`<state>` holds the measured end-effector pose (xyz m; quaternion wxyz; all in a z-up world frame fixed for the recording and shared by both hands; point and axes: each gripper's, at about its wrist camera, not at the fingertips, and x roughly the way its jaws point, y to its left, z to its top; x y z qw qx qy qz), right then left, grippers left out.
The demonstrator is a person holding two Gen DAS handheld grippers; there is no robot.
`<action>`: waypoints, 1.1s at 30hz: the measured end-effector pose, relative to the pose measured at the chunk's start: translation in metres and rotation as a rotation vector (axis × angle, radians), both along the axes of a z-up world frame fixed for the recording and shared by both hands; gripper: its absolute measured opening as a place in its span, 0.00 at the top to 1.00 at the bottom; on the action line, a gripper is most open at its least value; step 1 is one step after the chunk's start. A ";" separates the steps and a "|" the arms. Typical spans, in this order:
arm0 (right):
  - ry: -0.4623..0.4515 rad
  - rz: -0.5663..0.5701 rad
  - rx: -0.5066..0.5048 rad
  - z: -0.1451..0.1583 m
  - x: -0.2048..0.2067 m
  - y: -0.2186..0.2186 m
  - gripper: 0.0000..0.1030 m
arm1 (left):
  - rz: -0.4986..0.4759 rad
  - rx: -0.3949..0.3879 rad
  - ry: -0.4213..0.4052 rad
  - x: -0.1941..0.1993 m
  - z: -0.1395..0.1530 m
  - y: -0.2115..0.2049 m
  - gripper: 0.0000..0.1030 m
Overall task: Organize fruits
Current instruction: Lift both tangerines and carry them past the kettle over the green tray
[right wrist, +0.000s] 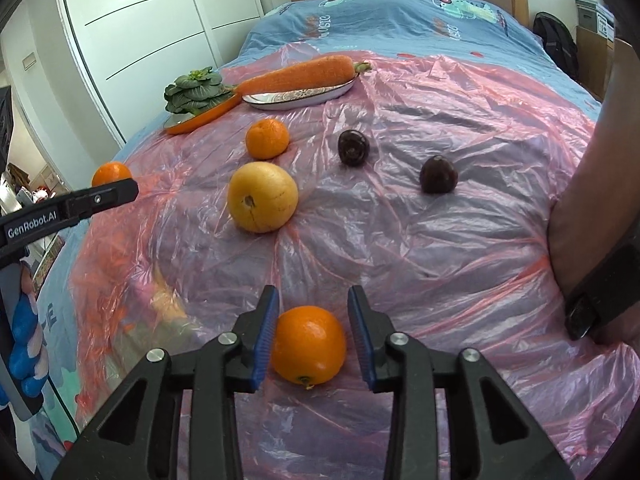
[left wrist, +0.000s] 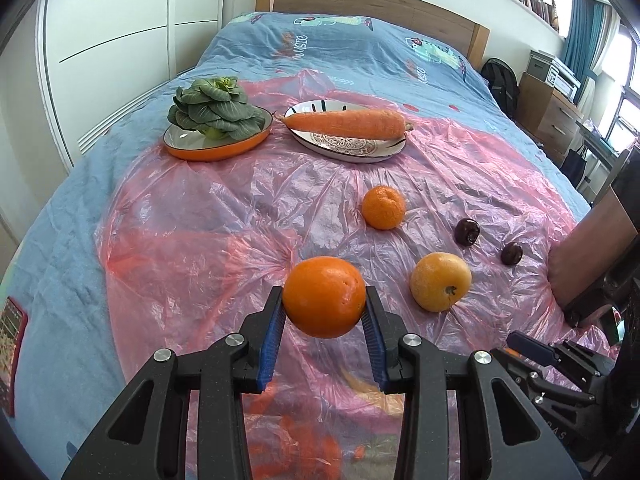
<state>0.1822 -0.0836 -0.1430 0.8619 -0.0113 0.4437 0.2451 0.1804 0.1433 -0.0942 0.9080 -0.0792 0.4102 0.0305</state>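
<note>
My left gripper (left wrist: 324, 306) is shut on a large orange (left wrist: 325, 297) and holds it above the pink plastic sheet (left wrist: 224, 216); it shows at the left of the right wrist view (right wrist: 111, 173). My right gripper (right wrist: 313, 312) is open around a second orange (right wrist: 309, 345) lying on the sheet; the left pad is close to it, the right pad apart. A yellow fruit (right wrist: 263, 197), a tangerine (right wrist: 267, 138) and two dark plums (right wrist: 353, 147) (right wrist: 438, 174) lie on the sheet beyond.
An orange-rimmed plate (left wrist: 218, 146) holds a green leafy vegetable (left wrist: 214, 110). A patterned plate (left wrist: 348, 146) holds a carrot (left wrist: 348, 124). A person's forearm (right wrist: 592, 208) is at the right. A wardrobe stands left, and furniture stands right of the bed.
</note>
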 end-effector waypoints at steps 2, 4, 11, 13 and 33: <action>0.005 0.008 -0.003 -0.005 -0.007 0.003 0.63 | 0.003 -0.002 -0.003 -0.001 0.001 0.001 0.68; 0.016 0.005 -0.009 -0.013 -0.012 0.001 0.61 | 0.005 0.002 -0.005 -0.001 0.001 0.002 0.68; 0.013 0.027 -0.034 -0.016 -0.021 0.000 0.62 | 0.011 0.006 -0.004 -0.003 0.001 0.001 0.68; 0.014 0.032 -0.036 -0.014 -0.021 -0.001 0.63 | 0.010 0.010 -0.007 -0.005 0.003 -0.002 0.68; -0.053 -0.054 0.031 0.048 -0.077 -0.084 0.63 | -0.122 0.023 -0.050 -0.051 0.044 -0.078 0.68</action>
